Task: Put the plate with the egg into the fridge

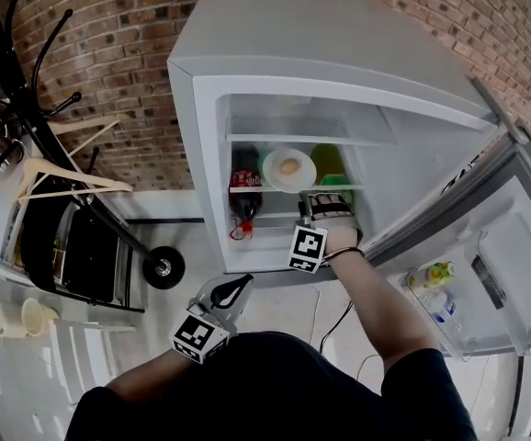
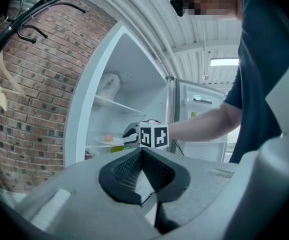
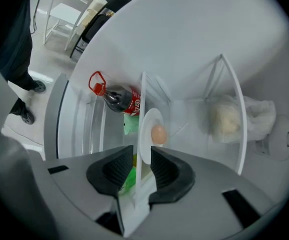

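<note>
Resting on a shelf inside the open fridge, the plate with the egg sits just beyond the right gripper, whose jaws stand apart, while the left gripper is closed on nothing.

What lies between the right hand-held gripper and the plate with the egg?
Only the fridge shelf's front edge: in the right gripper view it runs between the right hand-held gripper's open jaws to the plate.
</note>
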